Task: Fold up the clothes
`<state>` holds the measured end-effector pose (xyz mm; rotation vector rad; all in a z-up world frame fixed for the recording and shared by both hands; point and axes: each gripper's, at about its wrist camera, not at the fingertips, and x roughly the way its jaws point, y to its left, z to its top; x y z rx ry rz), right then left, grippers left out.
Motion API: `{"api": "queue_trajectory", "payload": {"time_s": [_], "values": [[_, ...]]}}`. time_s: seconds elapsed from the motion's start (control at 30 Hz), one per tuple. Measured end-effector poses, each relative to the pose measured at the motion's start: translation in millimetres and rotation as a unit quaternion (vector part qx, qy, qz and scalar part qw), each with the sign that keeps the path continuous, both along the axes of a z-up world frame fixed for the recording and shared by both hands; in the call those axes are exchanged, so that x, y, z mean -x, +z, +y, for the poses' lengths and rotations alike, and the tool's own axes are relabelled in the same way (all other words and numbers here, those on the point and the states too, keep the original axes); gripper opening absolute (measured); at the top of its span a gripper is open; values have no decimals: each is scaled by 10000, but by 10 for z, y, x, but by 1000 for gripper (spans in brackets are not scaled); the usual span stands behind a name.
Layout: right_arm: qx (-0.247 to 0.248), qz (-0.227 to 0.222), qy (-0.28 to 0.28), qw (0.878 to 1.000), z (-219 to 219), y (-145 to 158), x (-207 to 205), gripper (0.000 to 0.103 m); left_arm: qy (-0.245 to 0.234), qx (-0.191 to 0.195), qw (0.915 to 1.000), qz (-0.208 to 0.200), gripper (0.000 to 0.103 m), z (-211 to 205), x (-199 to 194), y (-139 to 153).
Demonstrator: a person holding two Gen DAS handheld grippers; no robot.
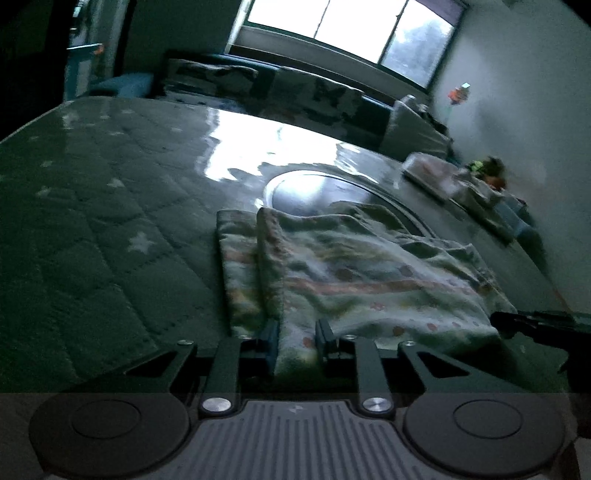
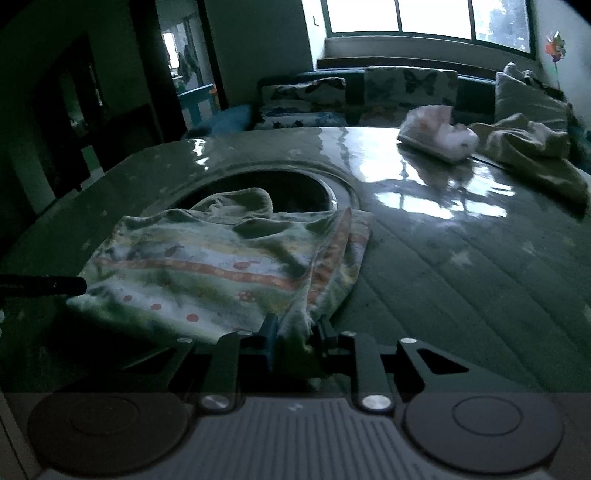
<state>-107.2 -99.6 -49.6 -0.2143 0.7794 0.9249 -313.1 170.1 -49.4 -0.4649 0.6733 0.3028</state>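
A pale patterned garment (image 1: 351,269) with orange bands and red dots lies rumpled and partly folded on the glossy green table (image 1: 110,192). My left gripper (image 1: 297,338) is shut on its near edge, cloth bunched between the fingers. In the right wrist view the same garment (image 2: 221,258) spreads to the left, and my right gripper (image 2: 295,332) is shut on its frayed near corner. Each gripper's dark tip shows at the edge of the other's view: the right gripper (image 1: 532,325) and the left gripper (image 2: 44,286). The garment's far edge overlaps a round recess (image 2: 295,188) in the table.
At the table's far right lie a folded pinkish cloth pile (image 2: 439,133) and a beige crumpled garment (image 2: 532,147). A sofa with butterfly cushions (image 2: 410,88) stands behind the table under a bright window (image 2: 424,14). A dark doorway (image 2: 184,62) is at the left.
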Motion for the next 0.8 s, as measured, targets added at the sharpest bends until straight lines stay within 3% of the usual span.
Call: {"api": "queue_trajectory", "payload": {"time_s": [0.27,0.43,0.53,0.8], "values": [[217,17,-305,9993,-432,33,152,21,-486,138,9987,15,28,-266,-29,23],[237,-111,-351,9990,-462,79,208,26,-480,9,9988,45,50,-320,-28,60],[220,-221,-363,9989,-440,117,233,29,-445,-51,9990,43,57,-333,-34,87],[9,-567,-181,9982,-330,242,365,77,-315,-555,9980,3,88,-393,-10,176]]}}
